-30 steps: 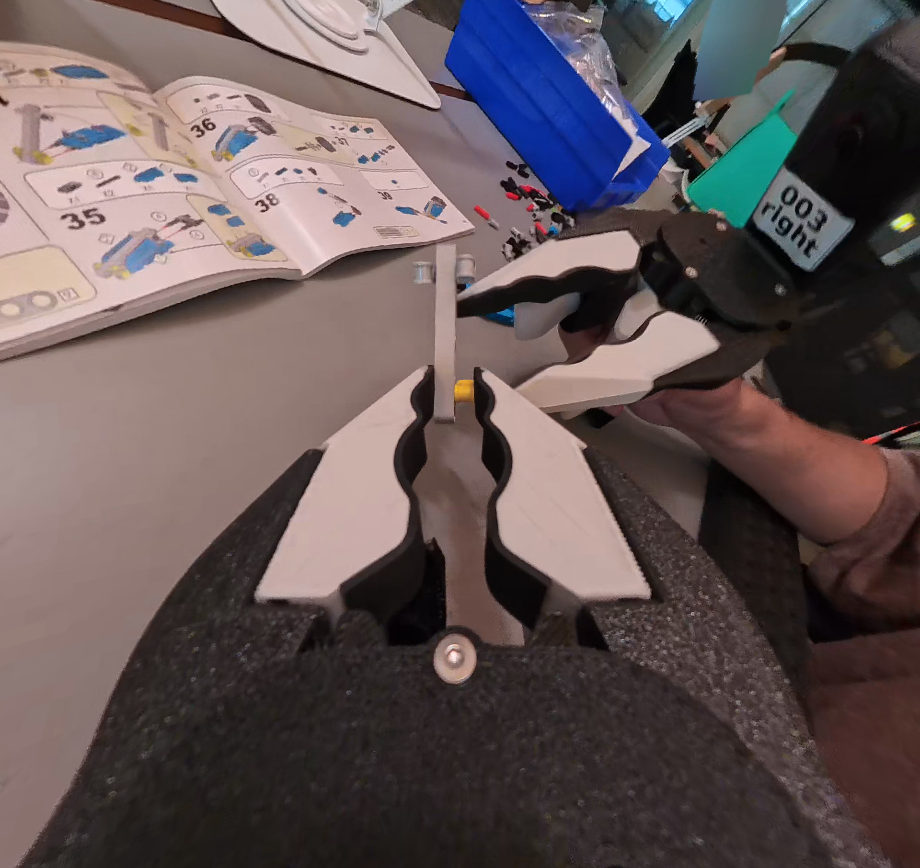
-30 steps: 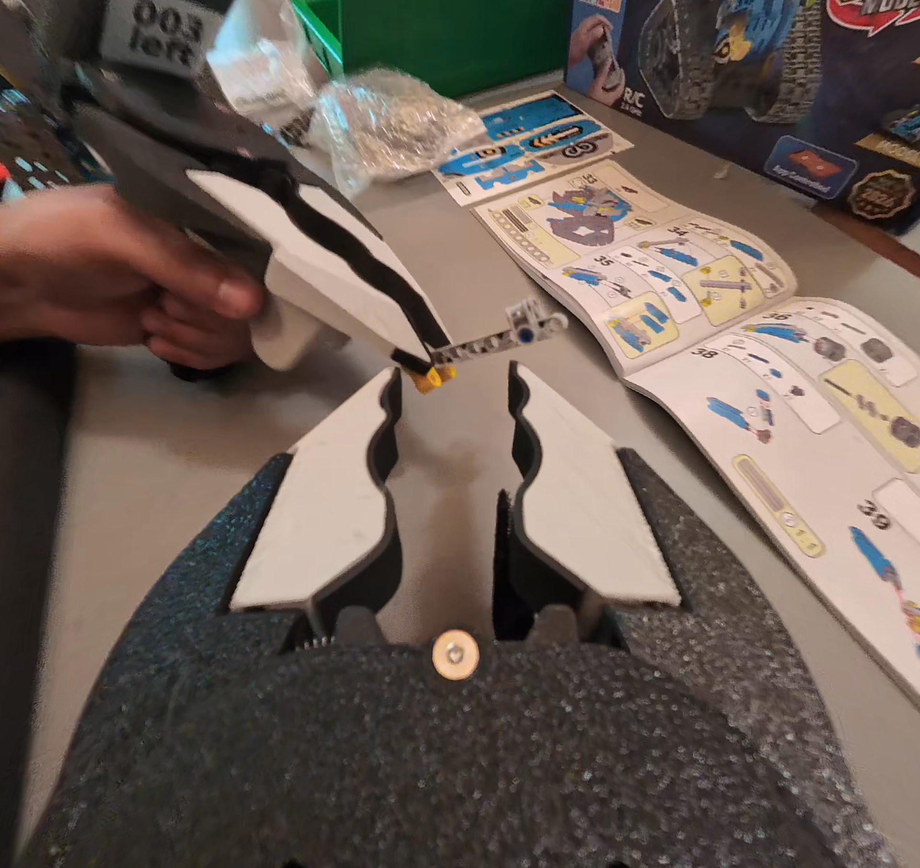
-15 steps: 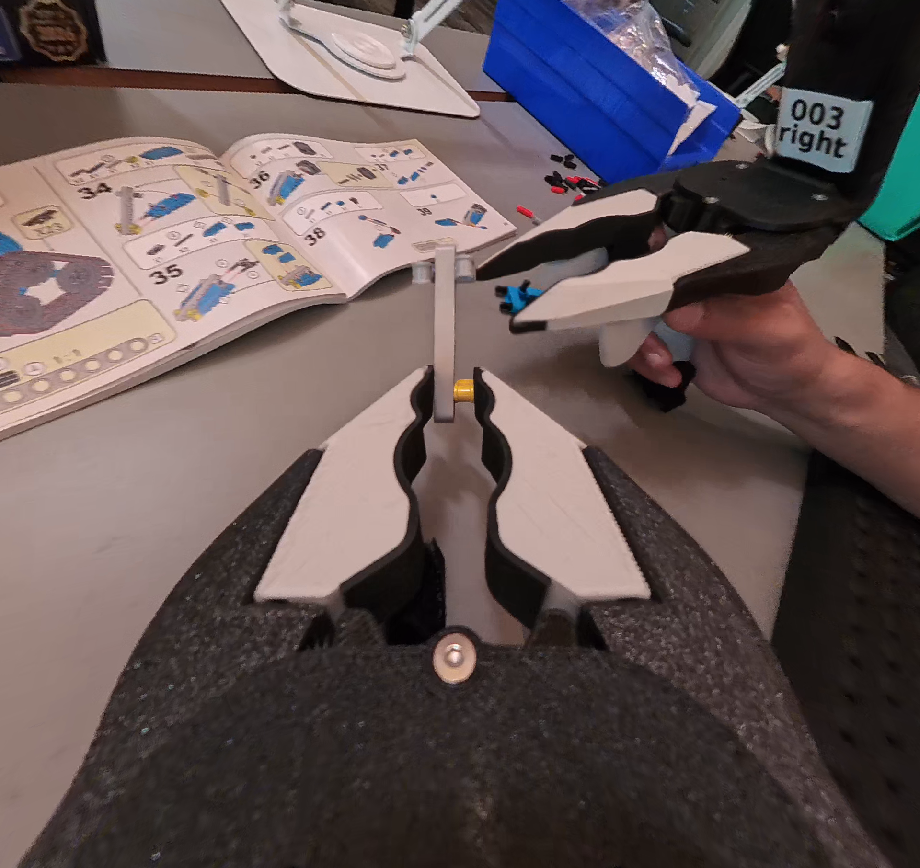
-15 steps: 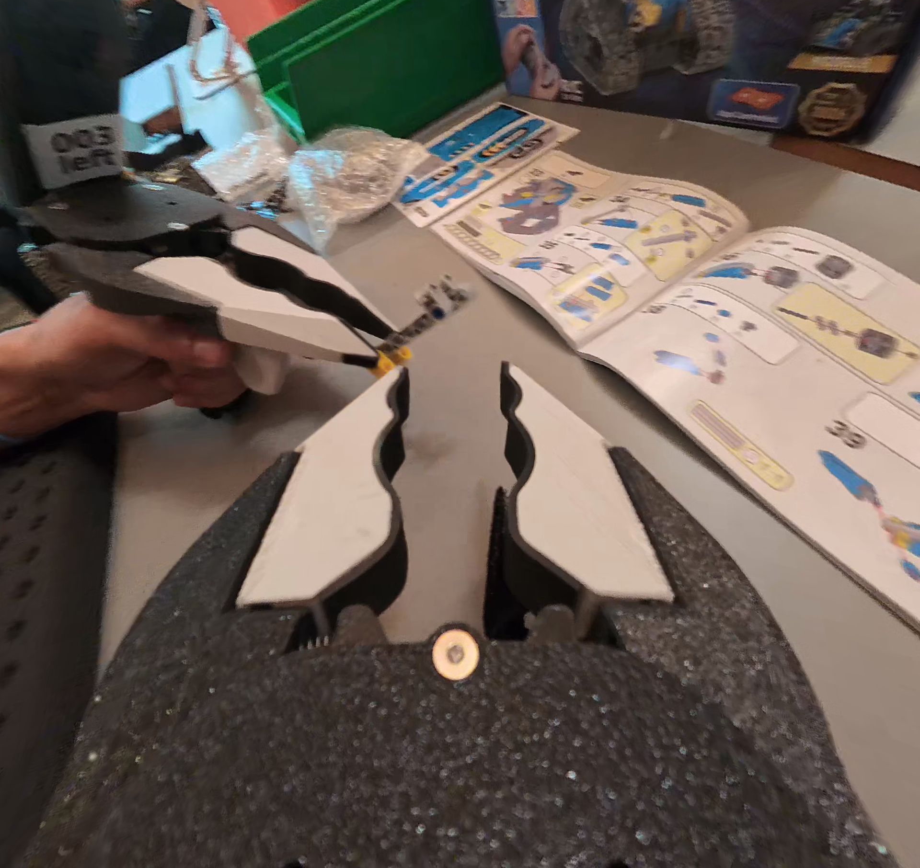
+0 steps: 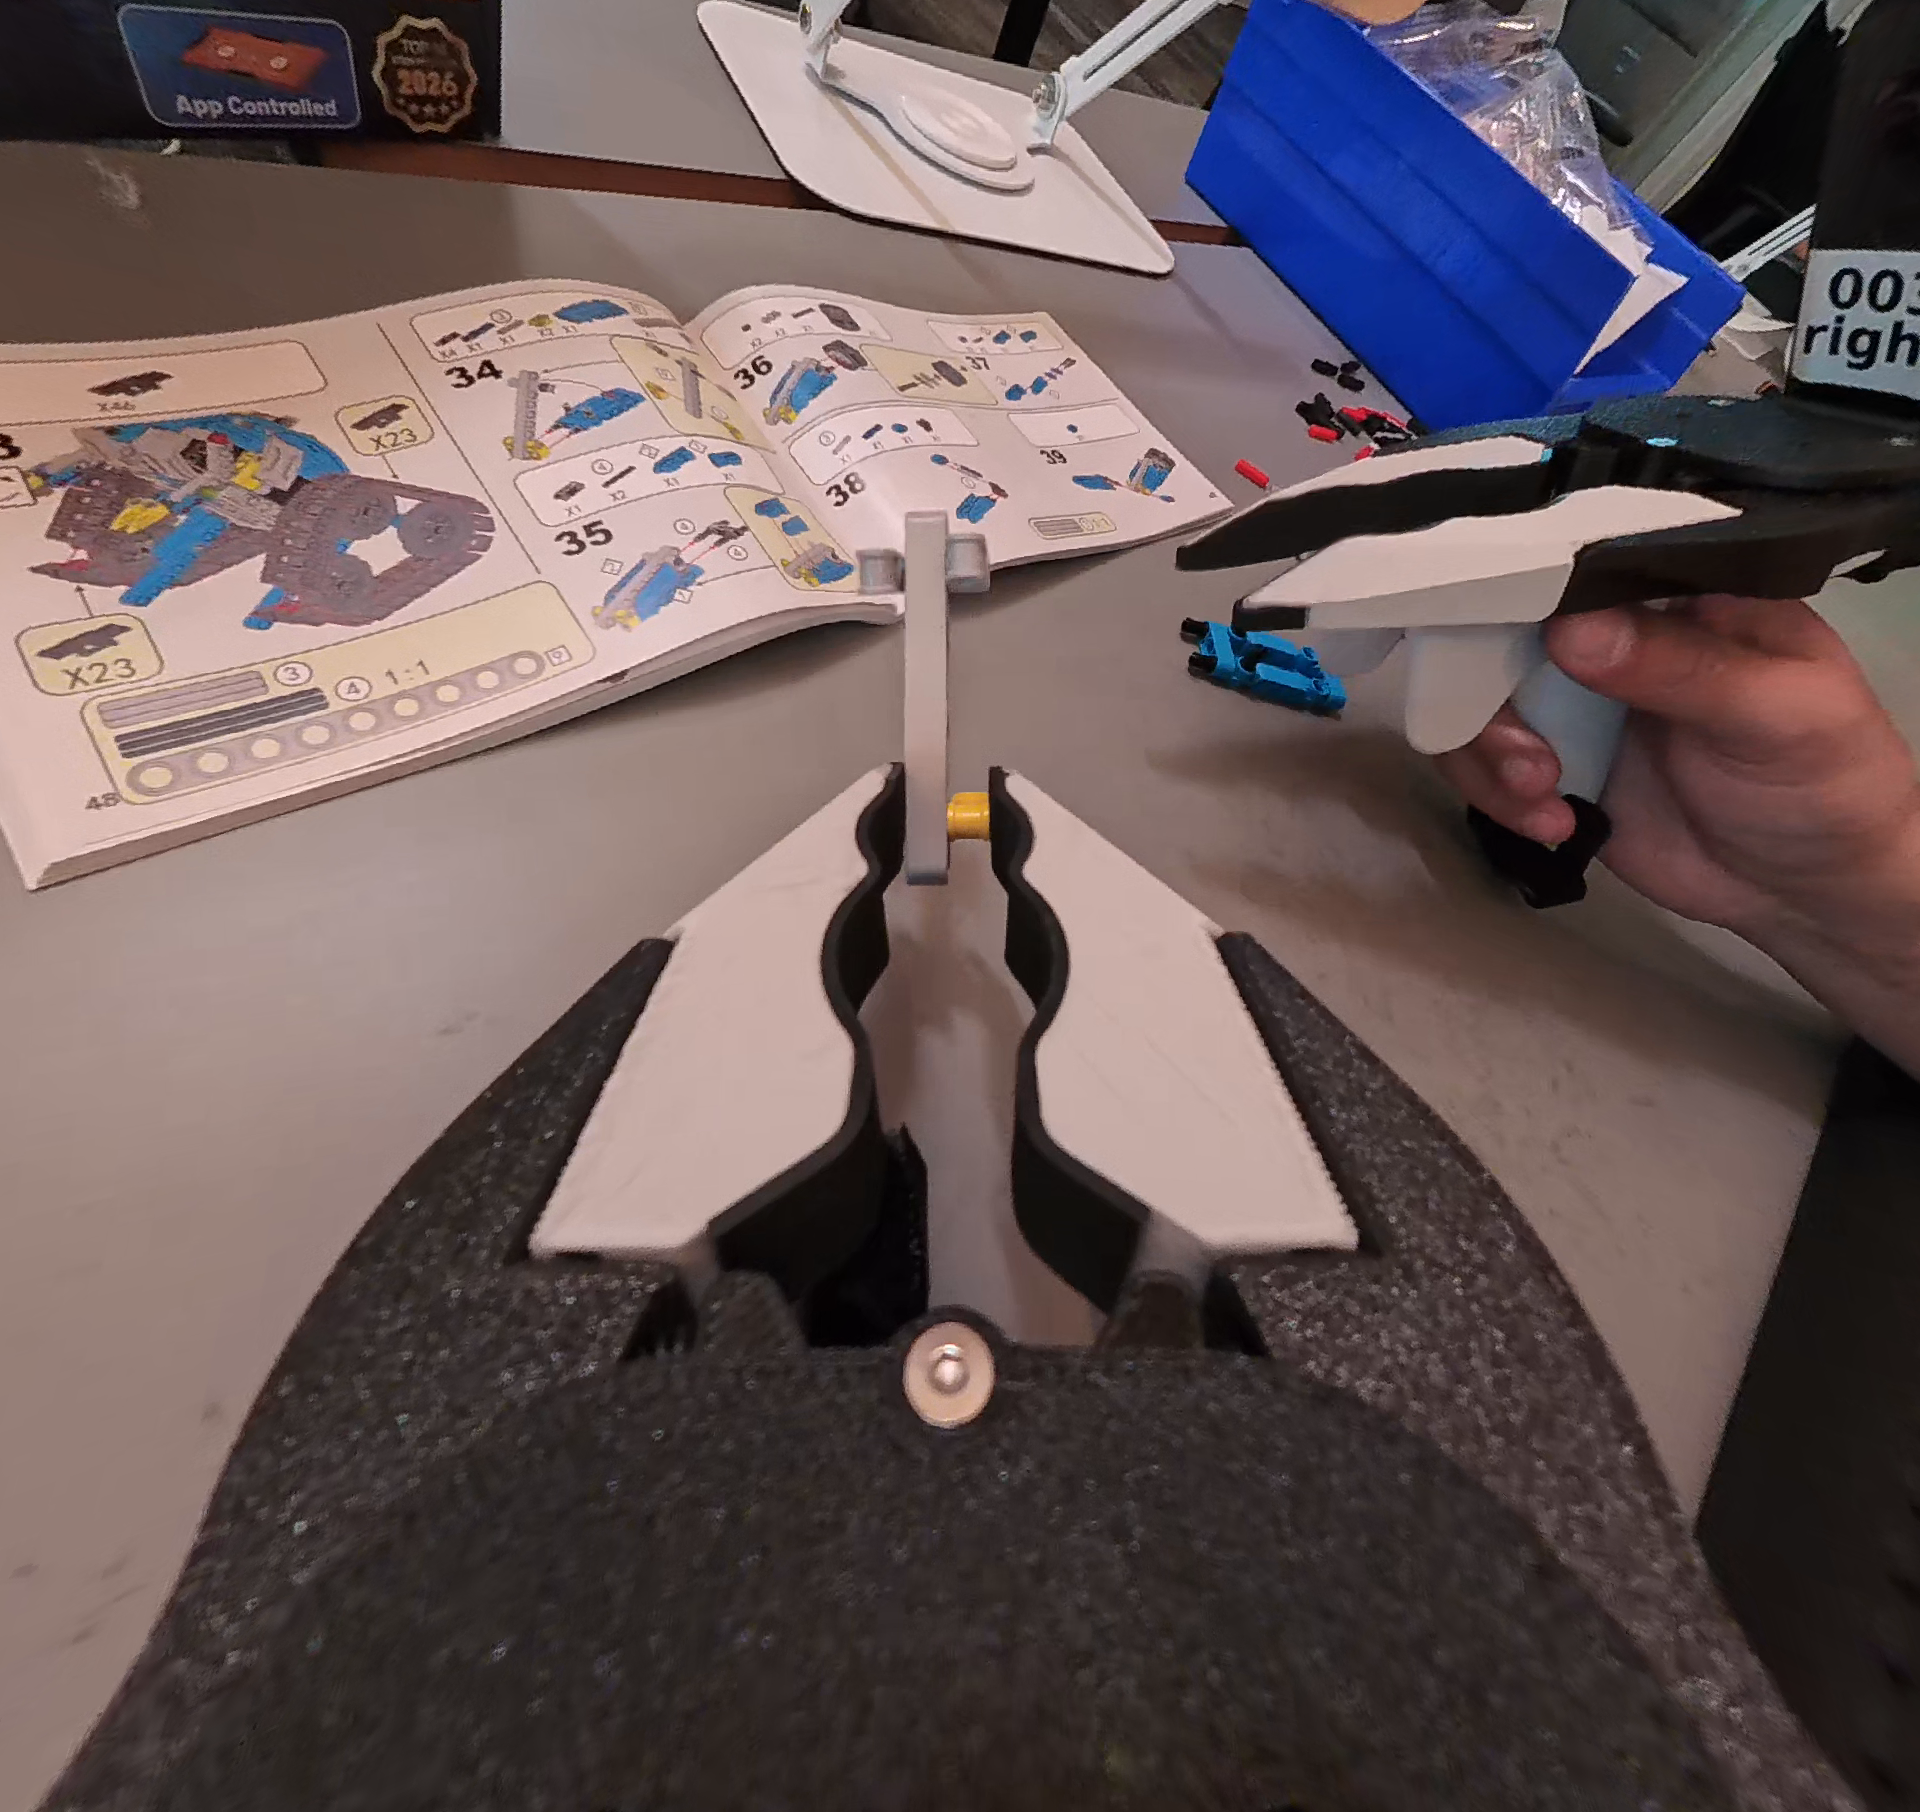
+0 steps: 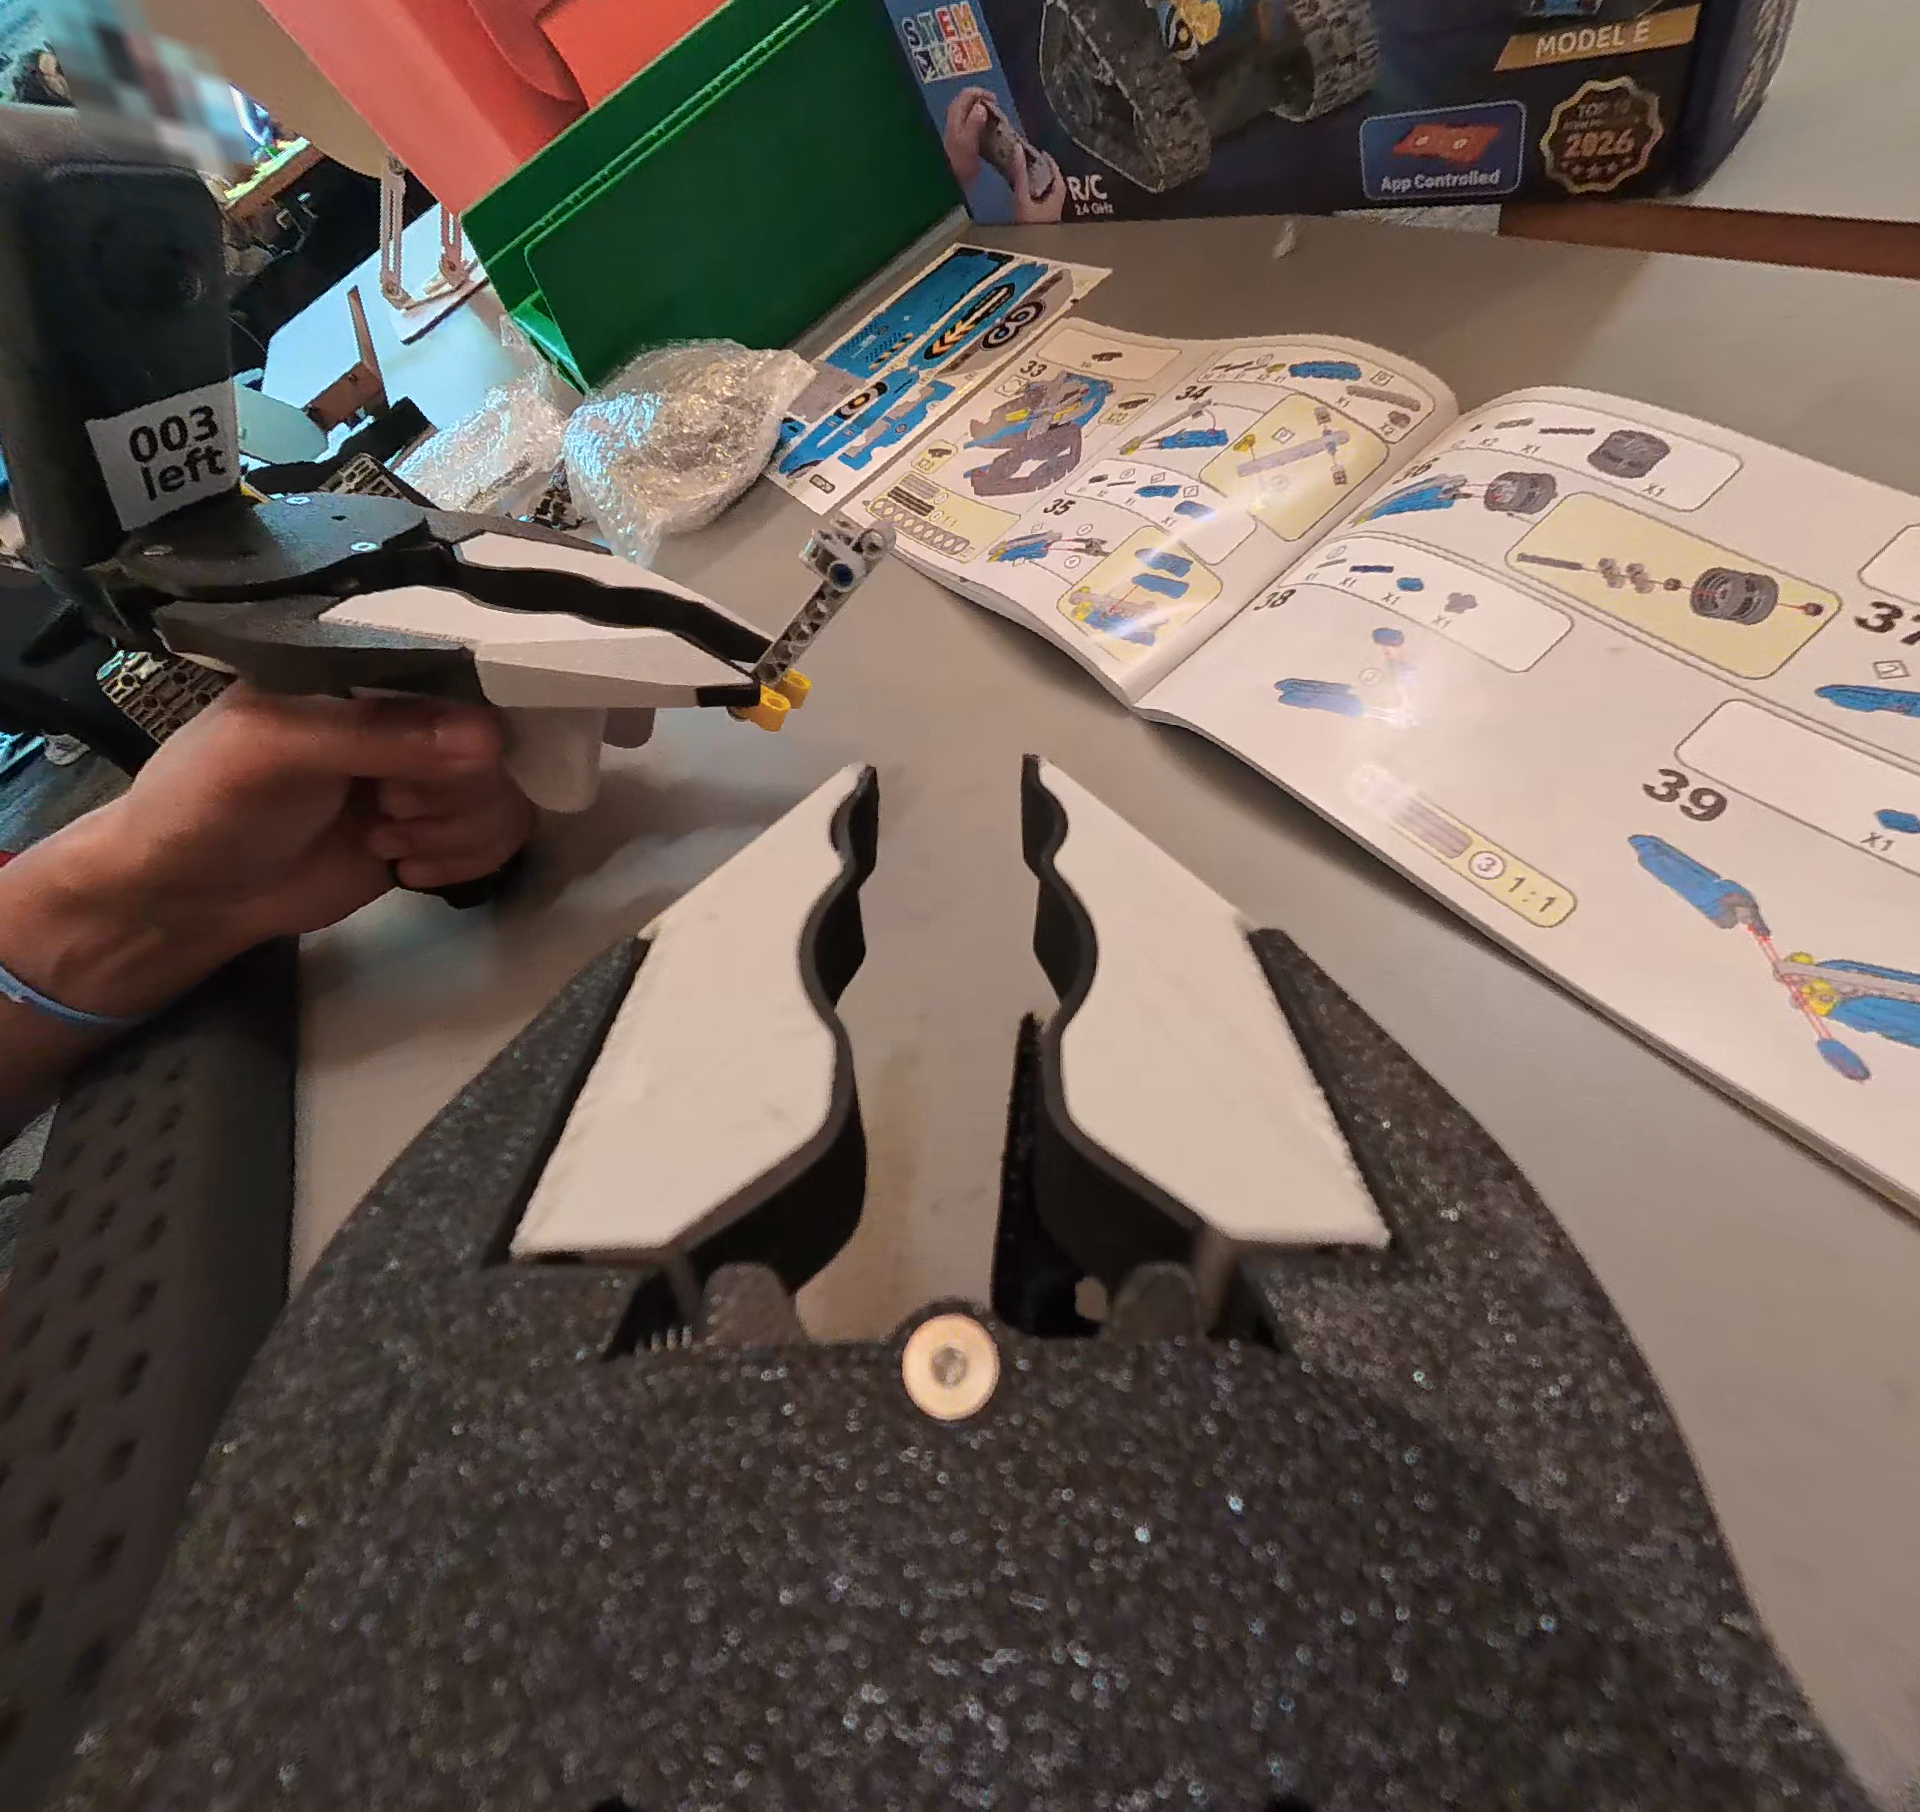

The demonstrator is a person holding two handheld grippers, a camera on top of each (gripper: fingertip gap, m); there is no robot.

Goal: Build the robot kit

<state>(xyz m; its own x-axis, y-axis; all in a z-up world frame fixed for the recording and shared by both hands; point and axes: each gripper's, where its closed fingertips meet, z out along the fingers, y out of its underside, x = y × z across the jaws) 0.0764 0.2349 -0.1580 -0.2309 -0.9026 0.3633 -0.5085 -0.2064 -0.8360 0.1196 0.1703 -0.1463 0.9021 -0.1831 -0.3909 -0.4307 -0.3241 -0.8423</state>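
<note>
Now: left hand-held gripper [image 5: 943, 806] clamps grey beam [image 5: 925, 682] | right hand-held gripper [image 6: 948, 796] apart, empty | booklet [image 5: 436, 536] nearby

Ahead of my right gripper [image 6: 948, 775] bare grey surface [image 6: 935, 682] lies open up to the instruction booklet [image 6: 1351, 557]. Left of the booklet the left gripper [image 6: 764, 687] with its grey beam [image 6: 821, 609] blocks passage; bubble-wrap bags [image 6: 675, 432] and green bin [image 6: 727, 193] stand beyond it.
</note>
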